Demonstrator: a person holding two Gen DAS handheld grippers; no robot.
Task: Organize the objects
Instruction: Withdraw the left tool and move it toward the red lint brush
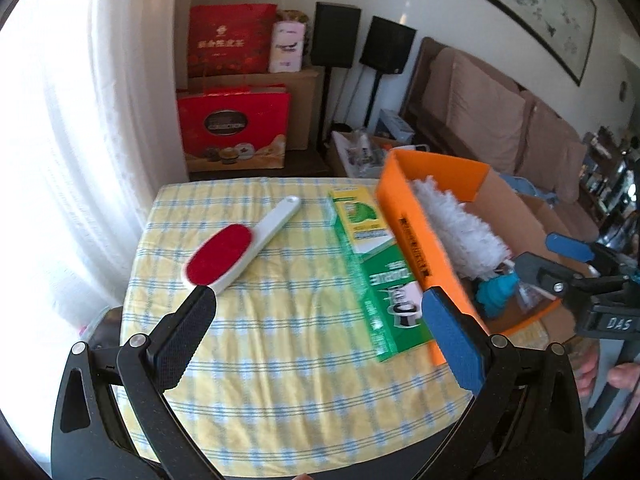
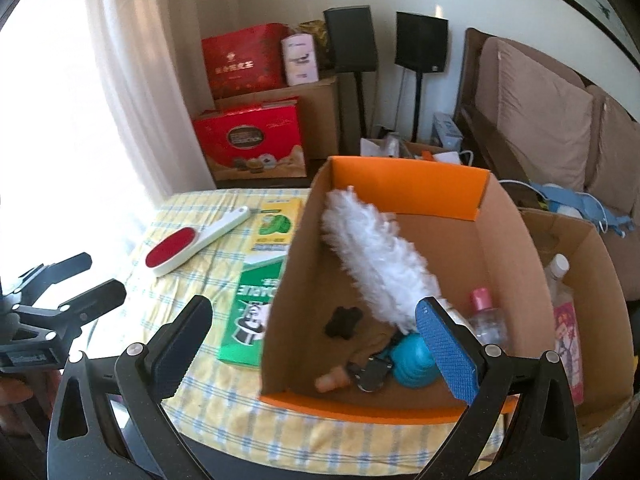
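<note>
Left wrist view: both grippers, left (image 1: 316, 304) and right (image 2: 314, 316), gape wide and empty; the red-padded white plastic lint brush (image 1: 240, 248) at eleven o'clock looks light and rigid, best pinched across its slim handle.

Right gripper (image 2: 314, 328), jaws spread wide and empty, poised over the near rim of an orange-edged cardboard box (image 2: 400, 176). Inside: white feather duster (image 2: 376, 256) lying diagonally, teal ball (image 2: 412, 364), pink-capped clear bottle (image 2: 486, 316), small black piece (image 2: 343, 320). Left of the box, on the yellow checked tablecloth (image 2: 224, 396): green carton (image 2: 252, 312), yellow-green box (image 2: 276, 224), red lint brush (image 2: 192, 244). Left gripper (image 2: 86, 278) at far left, jaws apart.
</note>
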